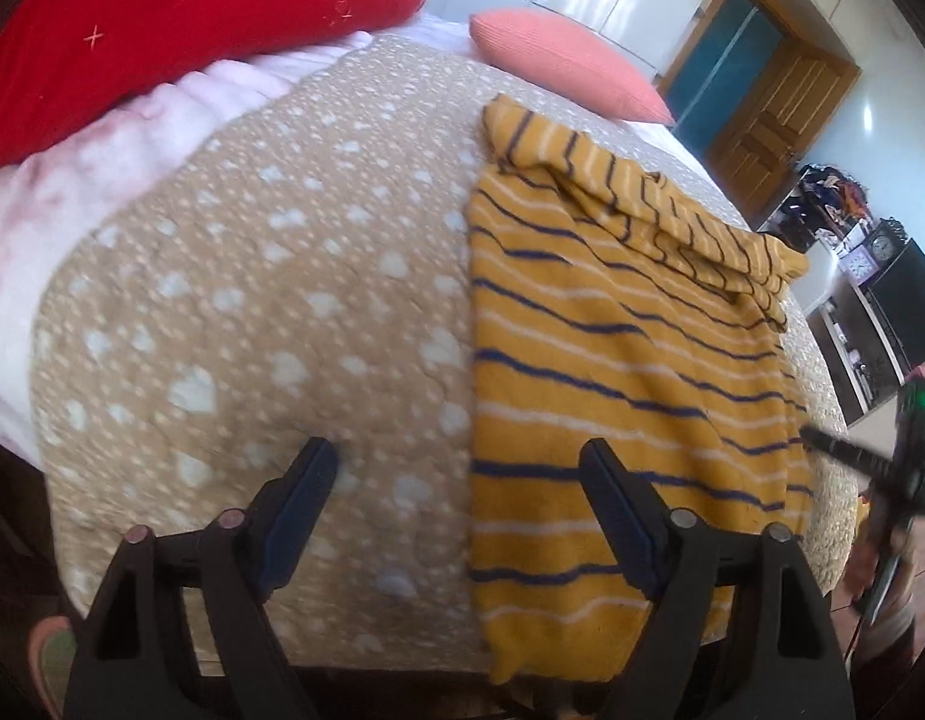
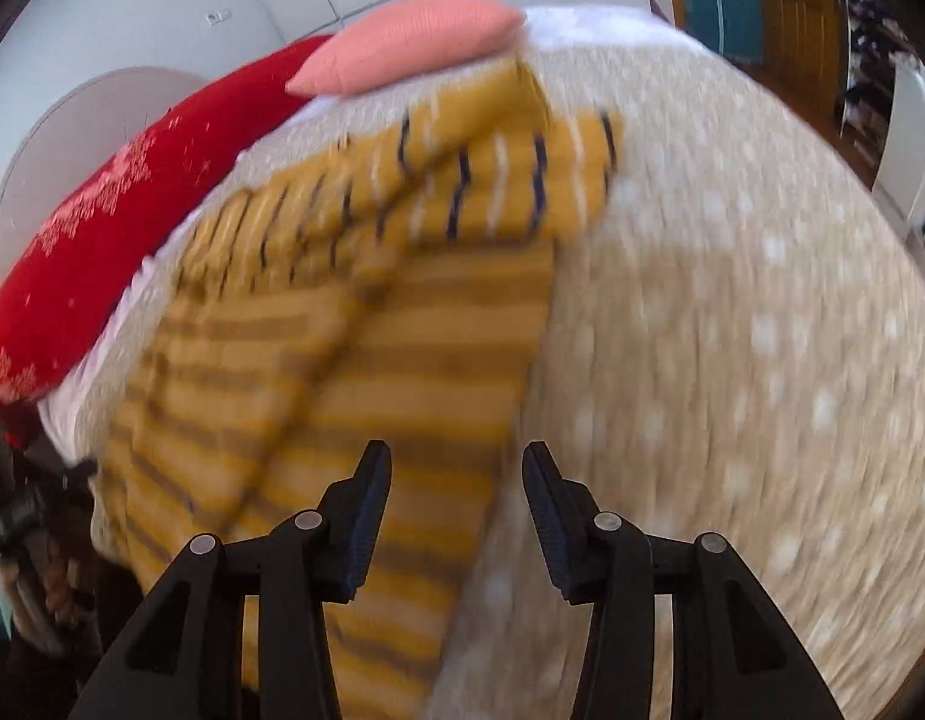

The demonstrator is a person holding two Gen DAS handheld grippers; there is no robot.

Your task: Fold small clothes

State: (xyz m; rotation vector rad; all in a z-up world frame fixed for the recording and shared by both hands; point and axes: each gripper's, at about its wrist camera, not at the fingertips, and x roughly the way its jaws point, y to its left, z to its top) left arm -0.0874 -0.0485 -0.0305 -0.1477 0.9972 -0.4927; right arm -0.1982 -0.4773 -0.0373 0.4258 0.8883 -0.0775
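A yellow garment (image 1: 612,360) with navy and white stripes lies on the tan spotted bedspread (image 1: 252,300), its sleeve folded across the top. My left gripper (image 1: 462,456) is open and empty, above the garment's left edge near the bed's front. In the right wrist view the same garment (image 2: 372,330) lies left of centre, blurred. My right gripper (image 2: 456,462) is open and empty, over the garment's right edge. The right gripper also shows in the left wrist view (image 1: 870,468) at the far right.
A red pillow (image 1: 162,18) and a pink pillow (image 1: 570,60) lie at the head of the bed. A wooden door (image 1: 774,102) and a dark shelf with clocks (image 1: 882,276) stand beyond the bed. The bed's front edge is close below both grippers.
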